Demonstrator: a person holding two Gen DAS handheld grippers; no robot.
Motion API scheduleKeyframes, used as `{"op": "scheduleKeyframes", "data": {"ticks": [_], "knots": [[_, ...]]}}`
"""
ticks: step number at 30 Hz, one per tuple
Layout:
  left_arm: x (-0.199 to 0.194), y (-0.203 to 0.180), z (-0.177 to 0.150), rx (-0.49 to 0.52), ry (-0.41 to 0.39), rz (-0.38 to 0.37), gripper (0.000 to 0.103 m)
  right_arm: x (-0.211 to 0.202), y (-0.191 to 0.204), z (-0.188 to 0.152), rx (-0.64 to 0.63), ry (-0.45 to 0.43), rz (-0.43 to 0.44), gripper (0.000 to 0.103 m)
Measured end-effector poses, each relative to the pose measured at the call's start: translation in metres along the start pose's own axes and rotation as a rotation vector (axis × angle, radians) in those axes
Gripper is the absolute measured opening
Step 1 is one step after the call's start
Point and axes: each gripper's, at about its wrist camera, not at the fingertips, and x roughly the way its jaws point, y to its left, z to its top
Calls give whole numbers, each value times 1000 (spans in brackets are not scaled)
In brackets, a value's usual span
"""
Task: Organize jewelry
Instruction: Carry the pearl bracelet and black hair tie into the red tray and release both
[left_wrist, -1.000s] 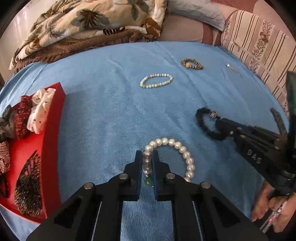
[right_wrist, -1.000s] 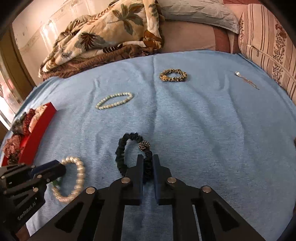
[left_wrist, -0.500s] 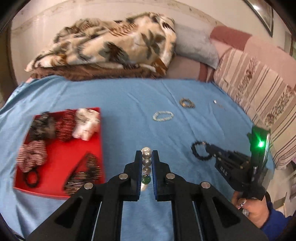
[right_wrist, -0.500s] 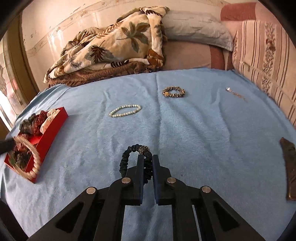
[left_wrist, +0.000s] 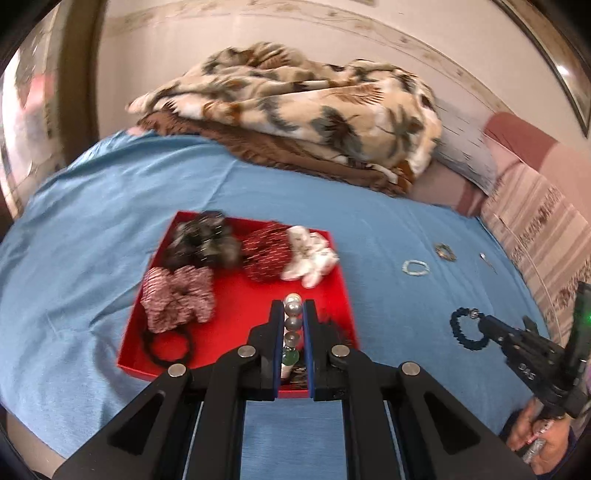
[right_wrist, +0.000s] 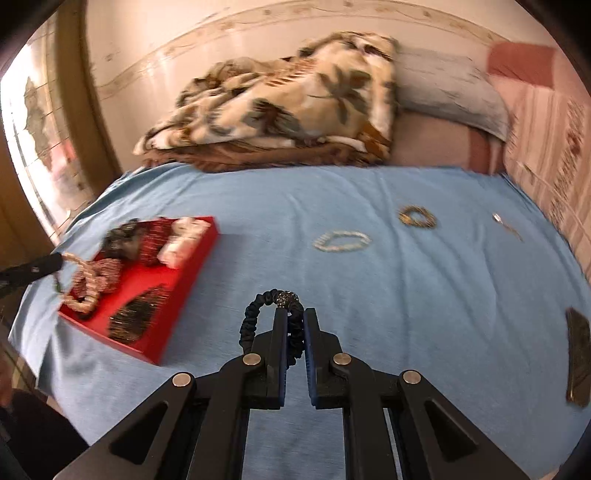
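My left gripper (left_wrist: 292, 310) is shut on a large pearl bracelet (left_wrist: 291, 321) and holds it above the near right part of a red tray (left_wrist: 236, 299); the bracelet hangs from it in the right wrist view (right_wrist: 83, 291). My right gripper (right_wrist: 294, 317) is shut on a black scrunchie bracelet (right_wrist: 258, 314) and holds it above the blue bedspread (right_wrist: 406, 295), right of the red tray (right_wrist: 173, 295). A small pearl bracelet (right_wrist: 341, 242), a gold bracelet (right_wrist: 417, 217) and a thin silver piece (right_wrist: 508, 225) lie farther back.
The tray holds several fabric scrunchies (left_wrist: 177, 295), a black hair tie (left_wrist: 168, 345) and a dark beaded piece (right_wrist: 136, 314). A folded blanket (left_wrist: 295, 107) and pillows (right_wrist: 450, 88) lie at the back. A dark flat object (right_wrist: 578, 362) lies at the right edge.
Both grippers have lifted their bracelets off the bedspread. My left gripper has carried the pearl bracelet left to above the tray. My right gripper has risen with the black bracelet.
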Motion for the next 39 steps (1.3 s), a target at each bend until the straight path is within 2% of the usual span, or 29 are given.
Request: {"op": "scheduleKeyframes", "data": {"ticks": [6, 15, 20, 24, 29, 39], "knots": [[15, 49, -6, -117, 44, -33, 9, 15, 60, 16, -72, 34, 72, 10], [32, 83, -15, -194, 105, 9, 9, 50, 140, 33, -132, 91, 206, 10], [37, 98, -17, -228, 115, 63, 9, 83, 178, 32, -159, 164, 258, 10], [44, 107, -20, -253, 143, 81, 9, 108, 191, 25, -167, 220, 252, 10], [48, 105, -21, -234, 151, 102, 9, 130, 195, 18, -190, 262, 233, 10], [41, 97, -17, -221, 99, 58, 9, 132, 193, 12, -187, 285, 238, 11]]}}
